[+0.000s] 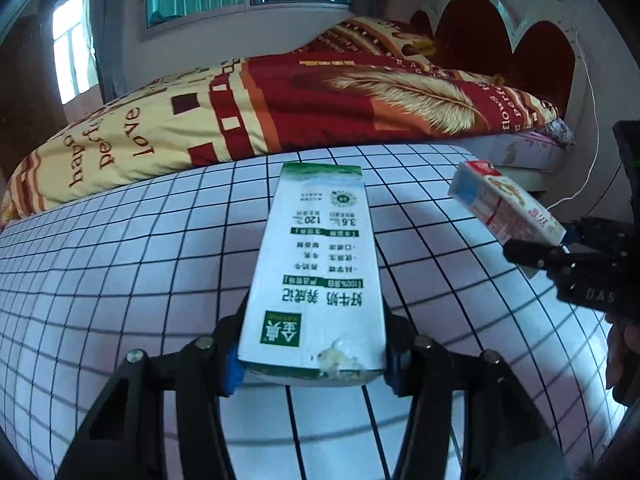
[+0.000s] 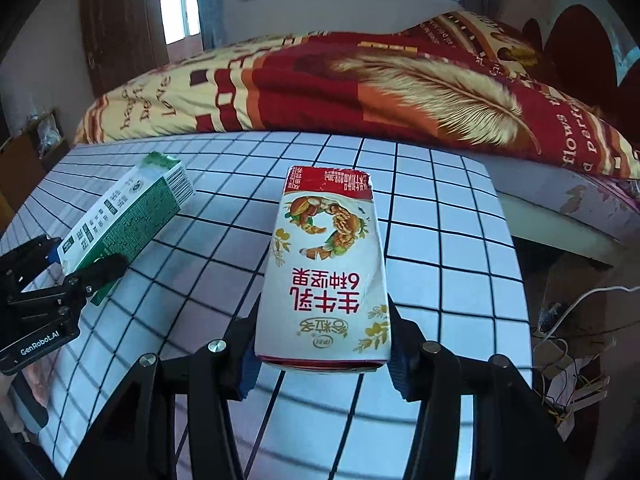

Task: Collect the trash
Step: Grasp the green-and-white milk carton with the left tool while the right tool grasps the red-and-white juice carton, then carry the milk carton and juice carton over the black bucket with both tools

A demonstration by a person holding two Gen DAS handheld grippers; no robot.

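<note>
My left gripper (image 1: 314, 364) is shut on a green and white milk carton (image 1: 316, 276), held above the checked table (image 1: 120, 280). It also shows in the right wrist view, where the left gripper (image 2: 76, 272) holds the green carton (image 2: 128, 216) at the left. My right gripper (image 2: 324, 364) is shut on a red and white milk carton (image 2: 326, 276), also held above the table (image 2: 440, 260). In the left wrist view the right gripper (image 1: 552, 248) holds the red carton (image 1: 504, 208) at the right.
A bed with a red and yellow quilt (image 1: 280, 108) runs along the far edge of the table. A dark red headboard (image 1: 500, 36) stands at the right. White cables and a charger (image 2: 560, 344) lie on the floor at the right of the table.
</note>
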